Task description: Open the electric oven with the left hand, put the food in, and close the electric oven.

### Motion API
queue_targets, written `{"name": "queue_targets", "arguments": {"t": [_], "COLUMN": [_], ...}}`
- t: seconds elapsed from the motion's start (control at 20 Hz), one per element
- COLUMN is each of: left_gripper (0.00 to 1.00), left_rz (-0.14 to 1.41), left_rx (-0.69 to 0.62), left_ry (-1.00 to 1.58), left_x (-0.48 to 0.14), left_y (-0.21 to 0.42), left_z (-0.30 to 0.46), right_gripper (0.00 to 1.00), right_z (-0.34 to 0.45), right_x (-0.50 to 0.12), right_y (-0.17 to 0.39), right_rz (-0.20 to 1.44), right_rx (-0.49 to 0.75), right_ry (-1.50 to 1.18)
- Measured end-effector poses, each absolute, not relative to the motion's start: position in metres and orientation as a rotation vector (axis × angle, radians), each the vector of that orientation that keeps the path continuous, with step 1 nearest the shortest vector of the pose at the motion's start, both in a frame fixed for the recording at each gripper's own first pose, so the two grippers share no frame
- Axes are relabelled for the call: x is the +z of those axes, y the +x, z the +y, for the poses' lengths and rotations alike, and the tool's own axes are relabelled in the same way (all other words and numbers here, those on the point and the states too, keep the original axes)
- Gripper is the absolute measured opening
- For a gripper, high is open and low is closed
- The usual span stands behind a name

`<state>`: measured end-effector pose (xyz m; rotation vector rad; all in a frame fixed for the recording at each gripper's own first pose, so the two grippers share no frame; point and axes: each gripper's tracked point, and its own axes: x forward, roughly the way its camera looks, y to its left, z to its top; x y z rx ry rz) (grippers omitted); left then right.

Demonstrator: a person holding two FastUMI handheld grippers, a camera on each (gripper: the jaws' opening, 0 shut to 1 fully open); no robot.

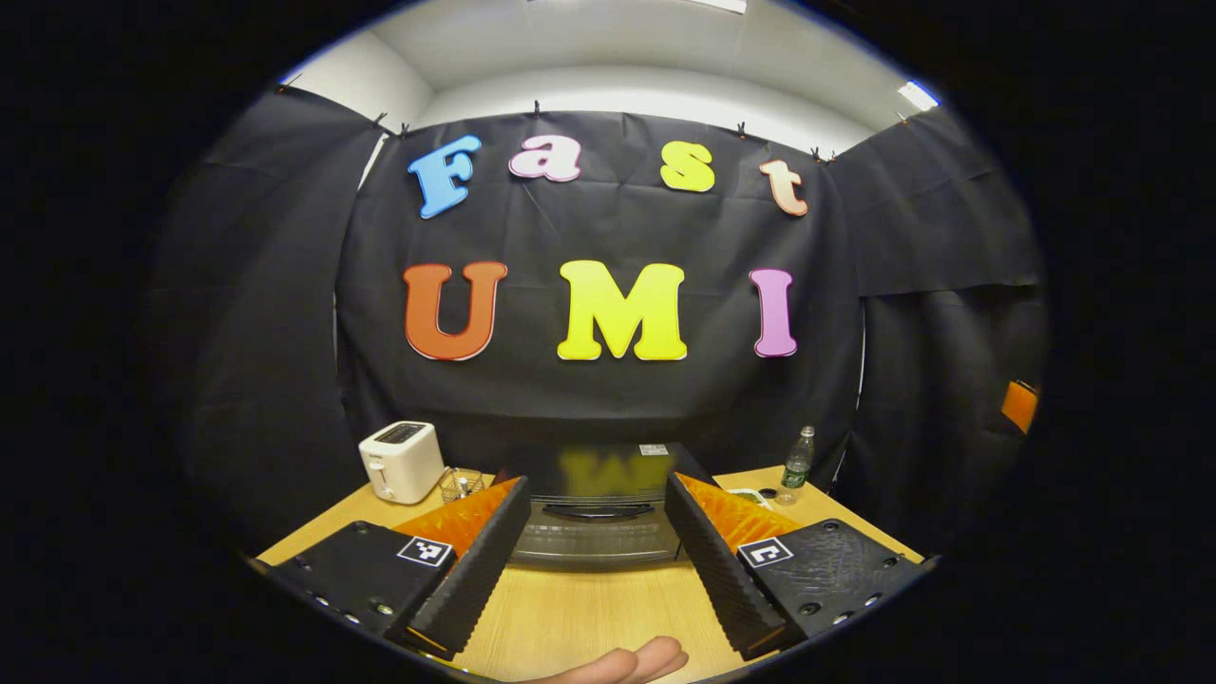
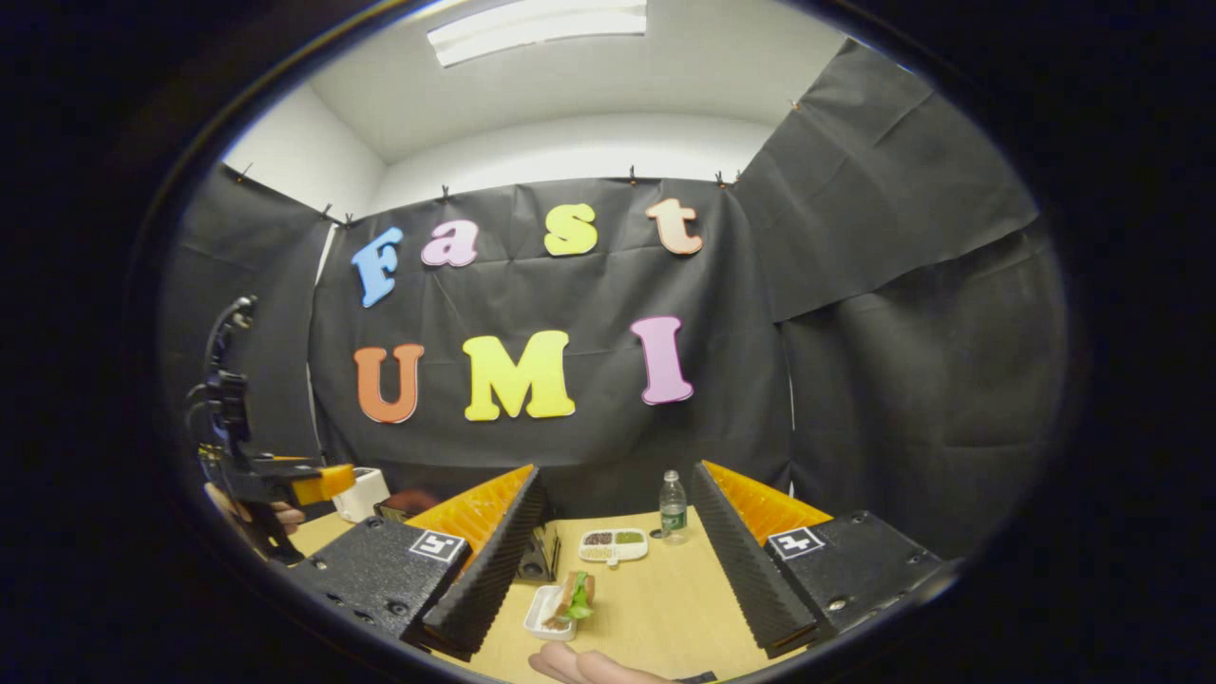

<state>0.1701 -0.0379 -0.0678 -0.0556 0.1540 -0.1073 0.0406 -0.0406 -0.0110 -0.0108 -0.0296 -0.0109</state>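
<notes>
I held my left gripper (image 1: 597, 560) level and aimed straight at the oven (image 1: 598, 508), jaws wide and empty, so the door handle (image 1: 597, 511) sat framed between the fingers; that lineup looked meant for a straight reach to the handle. The oven stood shut at the back of the counter (image 1: 589, 617), near the wall, with a white toaster (image 1: 401, 461) and a small wire basket (image 1: 462, 484) to its left and a water bottle (image 1: 796, 465) to its right. My right gripper (image 2: 613, 570) hung back over the near counter, jaws wide too, holding nothing, pointed at the food: a sandwich (image 2: 576, 597) in a small white tray (image 2: 543, 614), well apart from the oven. Probably it waited there because the door had to open first. A divided snack tray (image 2: 614, 544) lay just behind it, with the bottle beside that. In the right gripper view the left gripper showed farther off with a hand around its grip. Nothing of the task looked done yet; next move likely needed a careful close on the thin handle.
</notes>
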Motion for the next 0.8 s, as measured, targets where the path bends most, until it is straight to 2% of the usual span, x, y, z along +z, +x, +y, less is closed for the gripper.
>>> {"name": "queue_targets", "arguments": {"t": [0.25,0.4,0.8], "left_gripper": [0.93,0.93,0.93], "left_rz": [0.231,0.321,0.455], "left_rx": [-0.127,-0.14,-0.149], "left_ry": [-0.049,-0.053,-0.035], "left_x": [-0.114,-0.154,-0.208], "left_y": [0.257,0.289,0.312], "left_z": [-0.05,-0.058,-0.063], "right_gripper": [0.95,0.95,0.94], "right_z": [-0.055,-0.067,-0.09], "right_x": [-0.019,-0.021,-0.027], "right_y": [0.049,0.051,0.051], "right_rz": [-0.027,-0.028,-0.033], "right_rx": [-0.022,-0.036,-0.07], "right_ry": [-0.025,-0.018,-0.008]}}
